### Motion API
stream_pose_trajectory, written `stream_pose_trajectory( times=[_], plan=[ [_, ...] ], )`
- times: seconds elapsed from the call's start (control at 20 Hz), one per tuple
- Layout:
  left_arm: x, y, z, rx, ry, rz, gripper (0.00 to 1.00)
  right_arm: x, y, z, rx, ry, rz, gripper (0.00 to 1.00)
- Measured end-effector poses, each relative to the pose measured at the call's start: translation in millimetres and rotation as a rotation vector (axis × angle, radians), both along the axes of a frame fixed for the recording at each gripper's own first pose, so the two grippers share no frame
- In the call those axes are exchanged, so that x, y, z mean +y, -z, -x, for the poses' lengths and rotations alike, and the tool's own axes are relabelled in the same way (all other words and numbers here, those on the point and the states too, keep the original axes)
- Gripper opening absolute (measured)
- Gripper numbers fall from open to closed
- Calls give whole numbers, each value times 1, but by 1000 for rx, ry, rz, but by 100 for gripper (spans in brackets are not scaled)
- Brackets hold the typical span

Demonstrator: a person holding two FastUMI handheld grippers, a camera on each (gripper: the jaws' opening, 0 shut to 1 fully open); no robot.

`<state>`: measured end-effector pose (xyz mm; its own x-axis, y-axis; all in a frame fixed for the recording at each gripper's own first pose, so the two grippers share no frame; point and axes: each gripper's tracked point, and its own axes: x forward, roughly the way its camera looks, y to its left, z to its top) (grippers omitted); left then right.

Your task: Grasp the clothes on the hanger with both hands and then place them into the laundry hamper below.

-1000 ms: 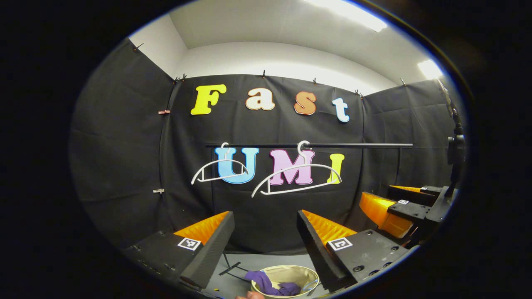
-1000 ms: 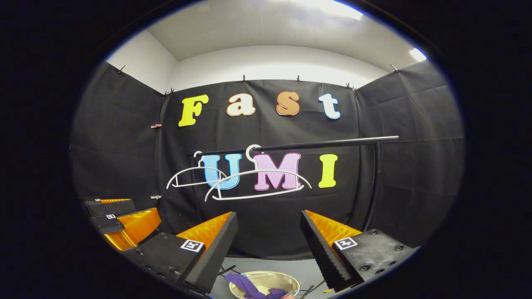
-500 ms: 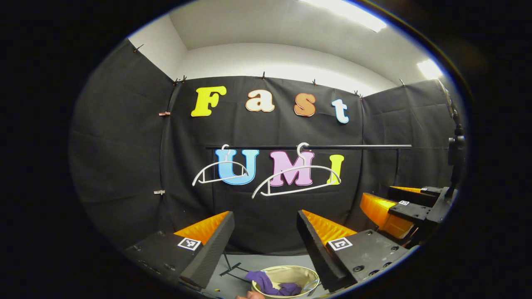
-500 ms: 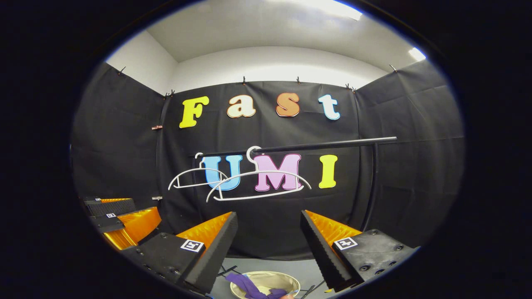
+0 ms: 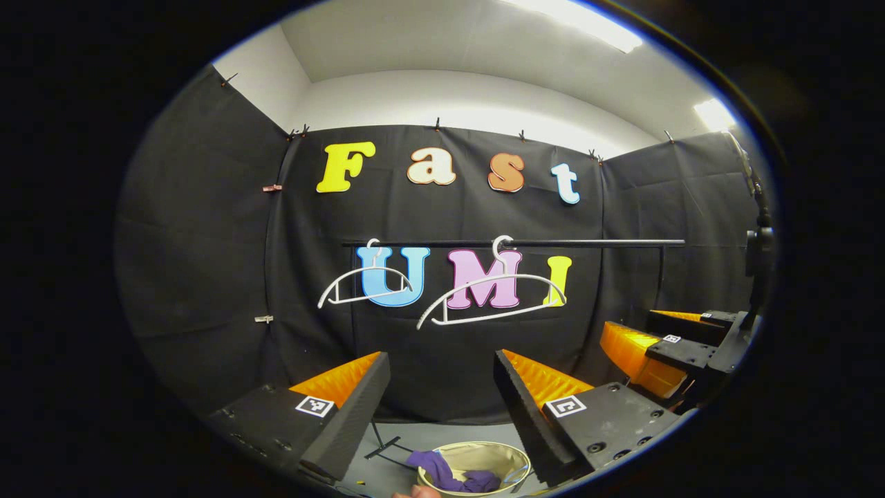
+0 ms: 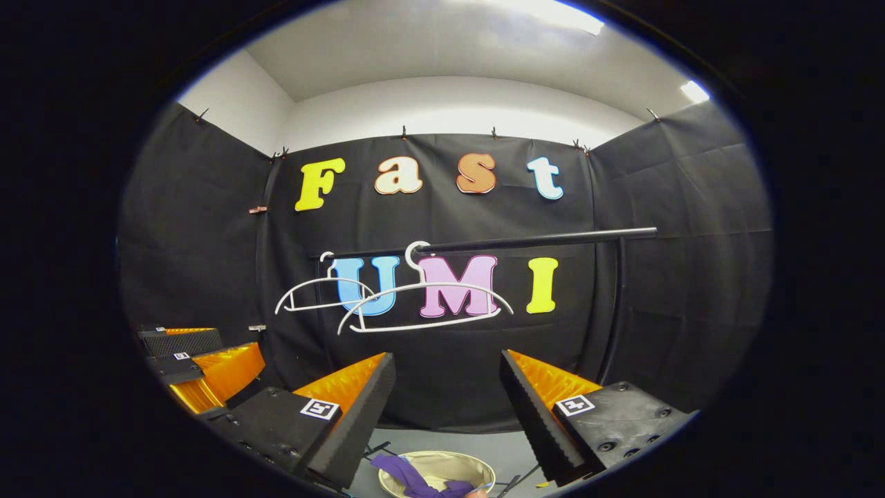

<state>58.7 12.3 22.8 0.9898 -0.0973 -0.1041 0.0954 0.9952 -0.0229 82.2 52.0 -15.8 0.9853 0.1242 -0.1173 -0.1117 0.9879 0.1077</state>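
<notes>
Two bare white hangers hang on the black rail: a small one on the left and a larger one near the middle. Below stands the beige laundry hamper, with purple clothes lying inside and draped over its left rim. My left gripper is open and holds nothing, well above the hamper. In the right gripper view the same hangers, rail, hamper and purple clothes appear. My right gripper is also open and holds nothing.
The rail's upright post stands at the right, and a rack foot rests on the grey floor beside the hamper. The other gripper shows at the right edge and at the left edge. A black stand rises at far right.
Both grippers stay open and almost still. The views drift only a few pixels, and the clothes lie unmoved in the hamper.
</notes>
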Motion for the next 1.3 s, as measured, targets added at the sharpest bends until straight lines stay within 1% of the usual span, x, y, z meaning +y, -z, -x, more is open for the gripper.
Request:
stream_pose_trajectory(
  times=[0.15, 0.2, 0.3, 0.35, 0.45, 0.55, 0.6, 0.7, 0.75, 0.9, 0.95, 1.0, 1.05, 1.1, 1.15, 1.2, 1.3],
  plan=[
    [1, 0, -2, 2, -3, -4, 95, -3, 1, -3, 2, 7, 5, 98],
    [-5, 1, -7, 1, -3, -4, 92, -3, 1, -4, 1, 8, 3, 98],
    [-6, 1, -8, -3, -4, -6, 92, -2, 0, -5, 0, 7, 0, 98],
    [-6, 1, -9, -3, -6, -9, 95, 0, 1, -5, 3, 4, 0, 98],
    [-5, 2, -11, -1, -7, -8, 95, 1, 3, -6, 7, 1, 1, 98],
    [-5, 1, -11, -4, -8, -5, 95, 1, 2, -6, 6, -1, 4, 98],
    [-5, 2, -11, -3, -8, -5, 95, 2, 3, -6, 6, -3, 8, 100],
    [-4, 3, -12, 0, -12, -9, 95, 2, 5, -7, 9, -3, 10, 100],
    [-4, 2, -12, 1, -13, -11, 95, 2, 5, -8, 10, -2, 8, 98],
    [-5, 3, -10, 1, -14, -13, 95, 1, 5, -7, 11, -1, 6, 98],
    [-5, 3, -9, 0, -15, -13, 95, 1, 5, -6, 11, 0, 8, 100],
    [-6, 3, -9, -1, -15, -12, 95, 1, 5, -5, 12, -1, 8, 100],
    [-6, 3, -9, -3, -16, -12, 95, 1, 5, -5, 13, -2, 8, 98],
    [-5, 2, -9, -4, -17, -12, 95, 2, 6, -5, 14, -4, 9, 98],
    [-5, 2, -9, -4, -18, -13, 95, 3, 6, -5, 16, -5, 10, 100],
    [-6, 3, -9, -4, -18, -14, 95, 3, 7, -4, 18, -6, 10, 98],
    [-6, 2, -10, -4, -17, -16, 95, 2, 6, -4, 17, -6, 10, 98]
  ],
)
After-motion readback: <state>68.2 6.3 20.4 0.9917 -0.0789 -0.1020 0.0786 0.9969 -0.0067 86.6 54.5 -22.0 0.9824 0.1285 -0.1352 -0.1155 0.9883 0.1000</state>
